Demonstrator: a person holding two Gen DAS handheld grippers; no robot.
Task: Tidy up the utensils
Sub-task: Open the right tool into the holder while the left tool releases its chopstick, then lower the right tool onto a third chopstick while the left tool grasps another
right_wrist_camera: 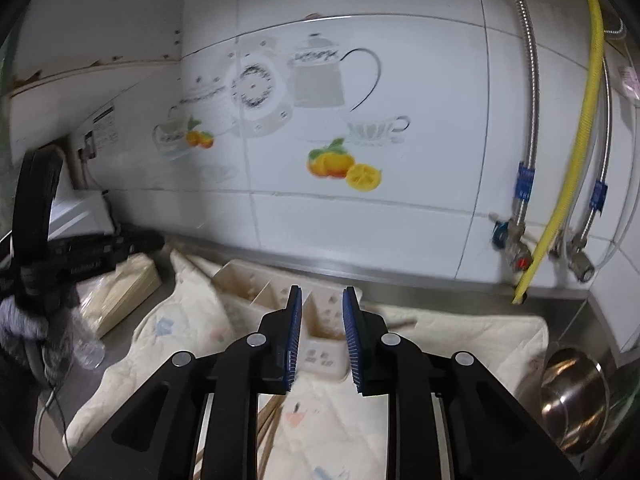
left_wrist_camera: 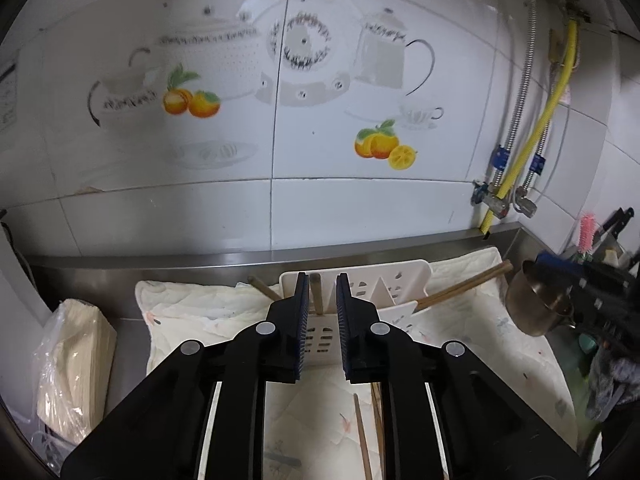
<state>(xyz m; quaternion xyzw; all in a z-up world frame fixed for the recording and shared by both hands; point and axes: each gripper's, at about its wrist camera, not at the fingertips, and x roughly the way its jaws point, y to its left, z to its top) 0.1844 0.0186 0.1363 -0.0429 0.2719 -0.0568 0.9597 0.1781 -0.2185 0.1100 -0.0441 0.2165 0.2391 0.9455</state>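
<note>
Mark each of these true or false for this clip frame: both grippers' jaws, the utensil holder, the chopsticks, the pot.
1. Both the left gripper and the right gripper have open jaws holding nothing. True.
2. The white utensil holder stands upright on bare steel. False: it lies on its side on the pale quilted cloth.
3. Loose chopsticks lie on the cloth near the grippers. True.
4. The steel pot sits left of the cloth. False: it sits at the cloth's right edge.
5. A yellow hose runs down the tiled wall. True.
</note>
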